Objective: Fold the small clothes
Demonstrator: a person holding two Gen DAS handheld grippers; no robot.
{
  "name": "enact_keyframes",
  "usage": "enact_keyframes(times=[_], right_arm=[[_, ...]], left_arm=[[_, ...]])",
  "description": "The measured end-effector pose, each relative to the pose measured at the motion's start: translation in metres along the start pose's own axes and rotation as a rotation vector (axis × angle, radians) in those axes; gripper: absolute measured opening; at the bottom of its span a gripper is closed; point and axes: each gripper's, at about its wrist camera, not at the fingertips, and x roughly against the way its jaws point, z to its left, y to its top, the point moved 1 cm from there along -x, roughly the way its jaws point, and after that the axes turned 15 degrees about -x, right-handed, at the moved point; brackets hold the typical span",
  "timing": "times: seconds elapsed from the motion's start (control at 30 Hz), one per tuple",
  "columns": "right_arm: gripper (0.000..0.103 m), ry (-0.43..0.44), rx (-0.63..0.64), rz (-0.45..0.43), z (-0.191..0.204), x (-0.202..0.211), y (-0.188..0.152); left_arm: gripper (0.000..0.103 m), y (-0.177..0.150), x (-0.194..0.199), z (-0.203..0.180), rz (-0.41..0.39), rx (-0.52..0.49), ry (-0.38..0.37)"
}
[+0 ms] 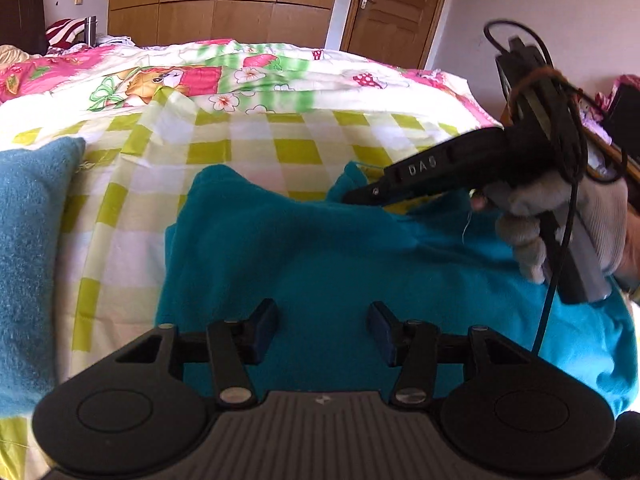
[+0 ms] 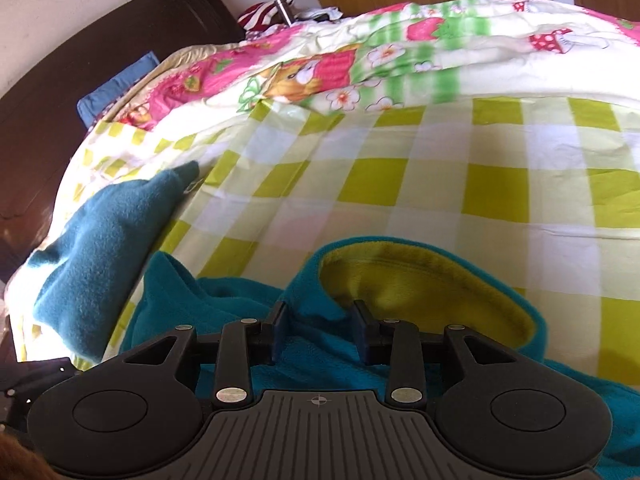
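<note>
Teal fleece garment [image 1: 304,248] spread on green checked sheet [image 1: 248,148]. Left gripper [image 1: 323,330] above fabric, jaws apart, nothing between. Right gripper [image 2: 320,332] at yellow-lined collar [image 2: 424,284], fabric fold between jaws, grip uncertain.

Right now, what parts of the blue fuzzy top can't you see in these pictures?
- Teal garment: its near part is covered by the left gripper in the left wrist view.
- Its right side runs behind the gloved hand.
- Right wrist view: the right gripper covers the fabric between its pads, so the grip is unclear.
- Darker teal cloth: too bunched to identify.
</note>
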Motion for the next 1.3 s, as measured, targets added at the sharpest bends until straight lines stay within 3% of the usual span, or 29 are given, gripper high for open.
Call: enact_keyframes(times=[0.03,0.13,0.3,0.4,0.53,0.63,0.7,0.77,0.83,0.9,0.97,1.0,1.1,1.17,1.27,1.3], right_arm=[[0.012,-0.005,-0.002,0.009,0.001,-0.003,0.004],[0.008,-0.040,-0.007,-0.019,0.007,-0.008,0.017],[0.010,-0.124,-0.054,-0.012,-0.003,-0.030,0.019],[0.016,-0.032,-0.147,-0.103,-0.012,0.015,0.020],[0.017,-0.031,-0.149,-0.246,-0.021,0.079,0.000],[0.017,-0.004,-0.125,-0.226,-0.028,0.097,-0.025],[0.017,-0.011,-0.131,-0.182,-0.037,0.091,-0.039],[0.015,-0.089,-0.159,-0.172,-0.051,0.080,-0.045],[0.000,-0.211,-0.194,-0.194,-0.074,0.067,-0.045],[0.000,-0.139,-0.319,-0.202,-0.098,0.069,-0.041],[0.000,-0.165,-0.353,-0.264,-0.101,0.078,-0.038],[0.013,-0.176,-0.329,-0.286,-0.099,0.087,-0.040],[0.013,-0.145,-0.339,-0.312,-0.095,0.117,-0.056],[0.014,-0.152,-0.339,-0.348,-0.093,0.143,-0.076],[0.023,-0.229,-0.318,-0.379,-0.101,0.166,-0.107],[0.025,-0.321,-0.333,-0.357,-0.109,0.162,-0.113]], left_arm=[[0.066,-0.004,-0.003,0.000,0.016,-0.007,0.004],[0.067,-0.013,-0.009,-0.009,0.035,-0.053,0.043],[0.068,-0.013,-0.008,-0.019,0.037,-0.108,0.078],[0.068,-0.003,0.001,-0.008,0.023,-0.043,0.041],[0.068,0.023,0.013,-0.003,-0.088,-0.014,0.022],[0.071,0.041,0.001,-0.003,-0.142,-0.031,0.015],[0.071,0.043,-0.021,0.002,-0.112,-0.043,0.048],[0.070,0.036,-0.047,0.016,-0.017,-0.045,0.112],[0.067,0.023,-0.058,0.033,0.001,-0.025,0.083],[0.067,0.022,-0.050,0.032,-0.006,-0.031,0.087],[0.067,0.024,-0.040,0.029,-0.010,-0.025,0.104],[0.066,0.026,-0.034,0.029,-0.021,-0.011,0.103],[0.069,0.024,-0.011,0.031,-0.066,0.019,0.118],[0.074,0.015,-0.006,0.032,-0.043,0.026,0.151],[0.075,-0.007,-0.020,0.036,0.044,0.068,0.143],[0.075,-0.009,-0.018,0.035,0.038,0.084,0.149]])
